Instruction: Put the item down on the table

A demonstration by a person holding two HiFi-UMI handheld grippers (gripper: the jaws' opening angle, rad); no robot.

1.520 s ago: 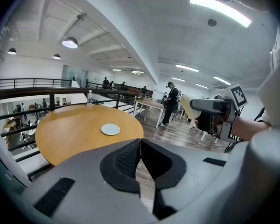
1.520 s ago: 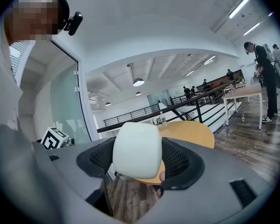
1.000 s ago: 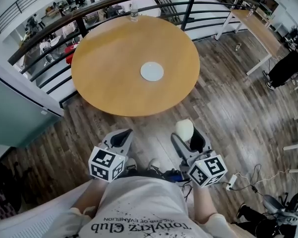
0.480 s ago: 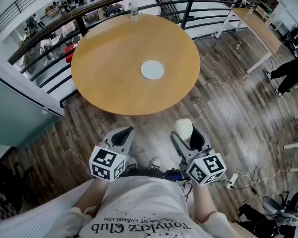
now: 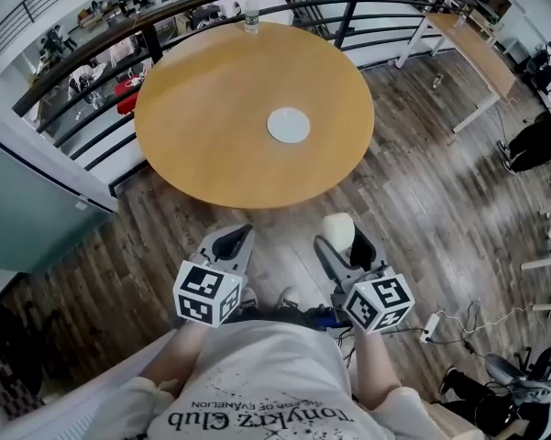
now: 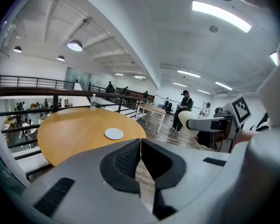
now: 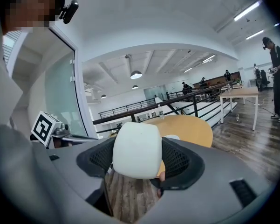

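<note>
My right gripper (image 5: 342, 236) is shut on a cream-white rounded item (image 5: 339, 230), which fills the gap between the jaws in the right gripper view (image 7: 136, 150). It hangs over the wooden floor, short of the round wooden table (image 5: 211, 145). A small white disc (image 5: 288, 125) lies near the table's middle. My left gripper (image 5: 238, 238) is shut with nothing in it; its pads (image 6: 130, 158) meet in the left gripper view. Both grippers are held side by side in front of the person's body.
A water bottle (image 5: 251, 18) stands at the table's far edge by the dark railing (image 5: 92, 53). A long desk (image 5: 472, 49) stands at the right. Cables and a power strip (image 5: 428, 330) lie on the floor by my right side. A person (image 6: 182, 108) stands further off.
Both grippers and the view have shifted slightly; the left gripper sits a little further right and forward. The item stays held in the right gripper.
</note>
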